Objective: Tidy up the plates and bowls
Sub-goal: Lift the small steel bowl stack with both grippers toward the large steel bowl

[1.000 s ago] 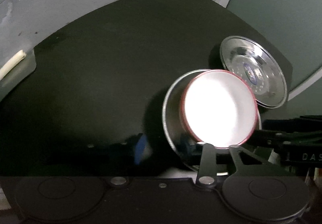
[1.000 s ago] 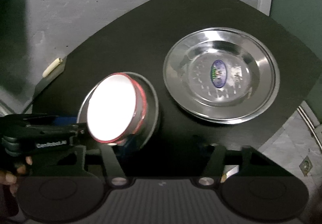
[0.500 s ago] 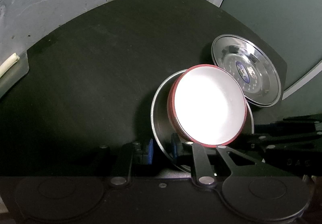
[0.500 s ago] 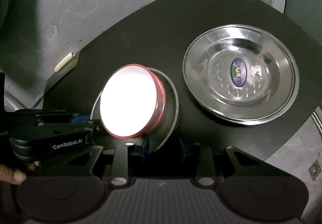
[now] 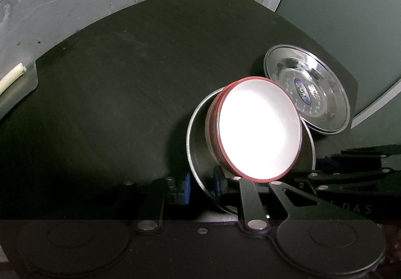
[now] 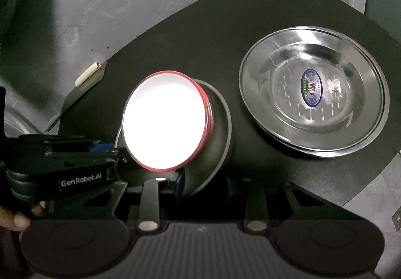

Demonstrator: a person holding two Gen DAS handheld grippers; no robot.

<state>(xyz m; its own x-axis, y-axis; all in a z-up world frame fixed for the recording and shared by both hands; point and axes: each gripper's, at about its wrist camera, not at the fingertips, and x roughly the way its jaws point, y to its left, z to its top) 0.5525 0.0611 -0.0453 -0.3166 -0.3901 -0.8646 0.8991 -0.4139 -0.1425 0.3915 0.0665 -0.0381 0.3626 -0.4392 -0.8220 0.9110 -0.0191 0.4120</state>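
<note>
A white bowl with a red rim (image 5: 258, 128) sits inside a shallow steel plate (image 5: 198, 143), and the pair is tilted toward the cameras. My left gripper (image 5: 201, 186) is shut on the plate's near rim, a blue pad on each side of it. In the right wrist view my right gripper (image 6: 203, 185) clamps the same plate (image 6: 220, 133) at its lower edge, beside the bowl (image 6: 165, 121). A second steel plate with a blue sticker (image 6: 263, 73) lies flat to the right, also seen as the far plate (image 5: 305, 88).
The black tabletop (image 5: 125, 78) stretches left and back, with its edges dropping to a grey floor. A pale stick (image 6: 87, 74) lies on the floor past the table's left corner. A person's fingers (image 6: 15, 221) hold the left gripper's handle.
Both grippers have closed onto the steel plate's rim. The plate and bowl now tilt more steeply toward the cameras, and the right view has shifted so the second plate sits farther right.
</note>
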